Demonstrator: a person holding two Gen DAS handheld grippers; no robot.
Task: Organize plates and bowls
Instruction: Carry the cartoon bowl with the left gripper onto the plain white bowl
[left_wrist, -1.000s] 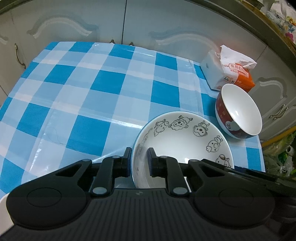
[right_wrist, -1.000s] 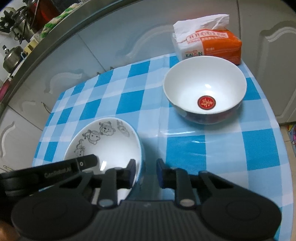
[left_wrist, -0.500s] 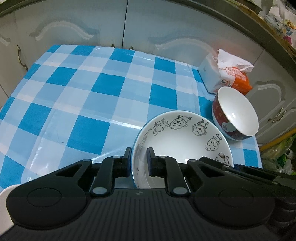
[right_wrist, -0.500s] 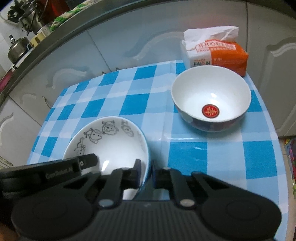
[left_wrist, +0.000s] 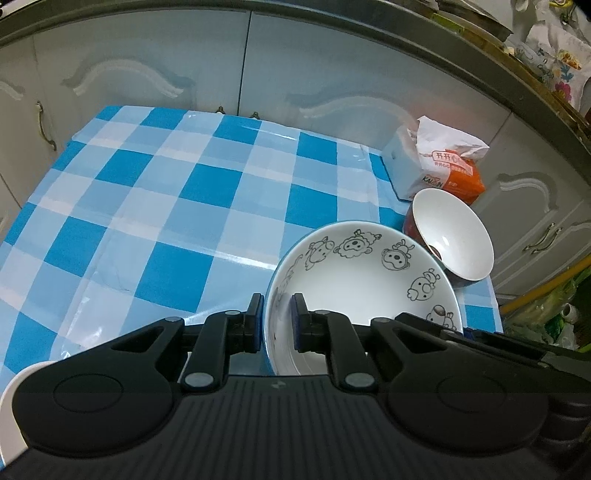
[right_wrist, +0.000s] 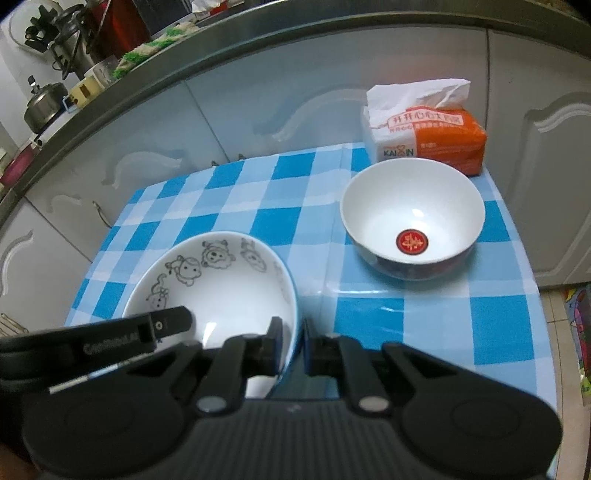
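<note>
Pale grey cabinet doors (left_wrist: 155, 77) stand behind a table covered by a blue-and-white checked cloth (left_wrist: 155, 206). At the cloth's near edge, the left gripper (left_wrist: 277, 325) clasps the left rim of the cartoon-animal bowl (left_wrist: 362, 280), one finger outside the wall and one inside the white basin. The bowl's opposite rim sits between the fingers of the right gripper (right_wrist: 291, 347), which pinches it the same way, inner finger in the basin and outer finger over the cloth. So the bowl is held from both sides, directly ahead of each gripper. Farther right stands the red-walled bowl (right_wrist: 412, 218), apart from both grippers, with a red emblem in its bottom. Just behind it lies an orange tissue pack (right_wrist: 432, 129).
</note>
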